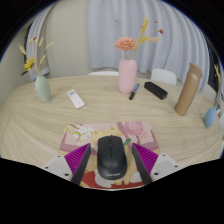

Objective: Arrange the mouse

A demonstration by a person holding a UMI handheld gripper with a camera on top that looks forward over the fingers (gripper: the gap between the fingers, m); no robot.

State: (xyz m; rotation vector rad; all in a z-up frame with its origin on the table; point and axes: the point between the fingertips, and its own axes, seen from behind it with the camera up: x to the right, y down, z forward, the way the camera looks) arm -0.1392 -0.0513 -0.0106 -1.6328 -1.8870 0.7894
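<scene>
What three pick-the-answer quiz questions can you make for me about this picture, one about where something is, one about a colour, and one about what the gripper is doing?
1. Where is the black computer mouse?
A. Between the gripper's two fingers
B. Beside the tall pink vase
C. On the floor

2. What colour is the tall vase holding the flowers?
A. Blue
B. Pink
C. Black

3. What is the gripper doing?
A. It is far from the mouse
B. It is holding the white remote
C. Its fingers sit at each side of the mouse

Answers:
1. A, the mouse lies on the round wooden table right between the purple-padded fingers.
2. B, the vase at the back of the table is pale pink.
3. C, one finger shows at each side of the mouse; whether they press on it cannot be told. The slim white remote lies untouched farther back.
</scene>
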